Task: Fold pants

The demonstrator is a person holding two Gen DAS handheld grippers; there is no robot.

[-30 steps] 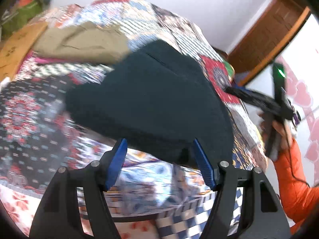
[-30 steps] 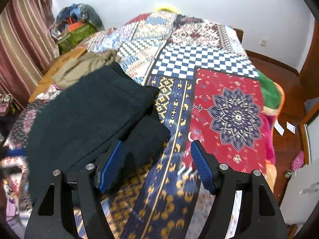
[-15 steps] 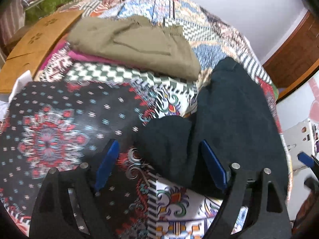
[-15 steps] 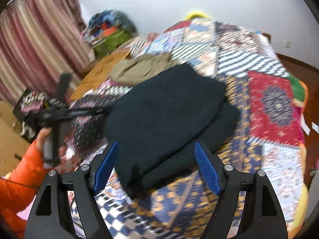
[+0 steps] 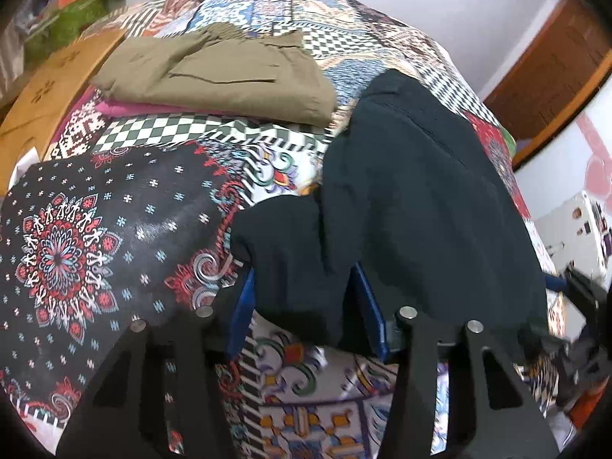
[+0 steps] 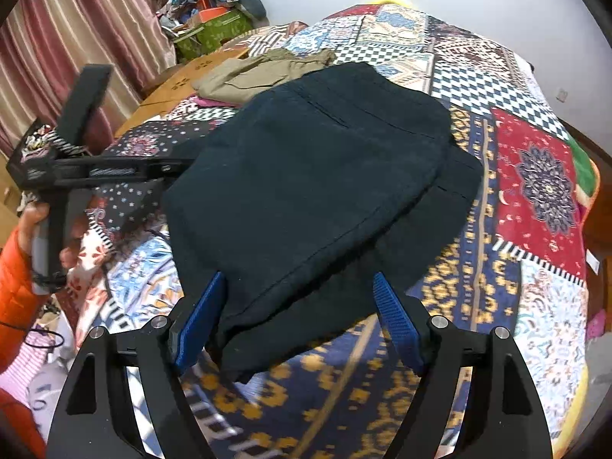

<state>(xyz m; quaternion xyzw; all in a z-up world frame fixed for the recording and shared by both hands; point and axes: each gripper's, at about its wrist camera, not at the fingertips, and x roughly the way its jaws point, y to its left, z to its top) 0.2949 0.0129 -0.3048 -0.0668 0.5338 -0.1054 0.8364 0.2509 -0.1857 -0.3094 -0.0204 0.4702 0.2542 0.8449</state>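
Observation:
Dark folded pants (image 6: pixel 306 176) lie on the patchwork bedspread (image 6: pixel 535 176); they also show in the left wrist view (image 5: pixel 413 206). My left gripper (image 5: pixel 306 306) is at the pants' near left corner, its blue pads either side of a bunched fold of the dark cloth. From the right wrist view the left gripper (image 6: pixel 168 170) reaches the pants' left edge. My right gripper (image 6: pixel 302 325) is open, its pads straddling the near edge of the pants without pinching it.
Folded khaki pants (image 5: pixel 222 72) lie at the far left of the bed, also in the right wrist view (image 6: pixel 264 72). A cardboard box (image 5: pixel 49 95) sits beside them. Striped curtains (image 6: pixel 76 38) and a pile of bags (image 6: pixel 214 11) stand at the left.
My left gripper has moved in on the pants' corner and its jaws have narrowed around the cloth. My right gripper has swung left and come up to the pants' near edge.

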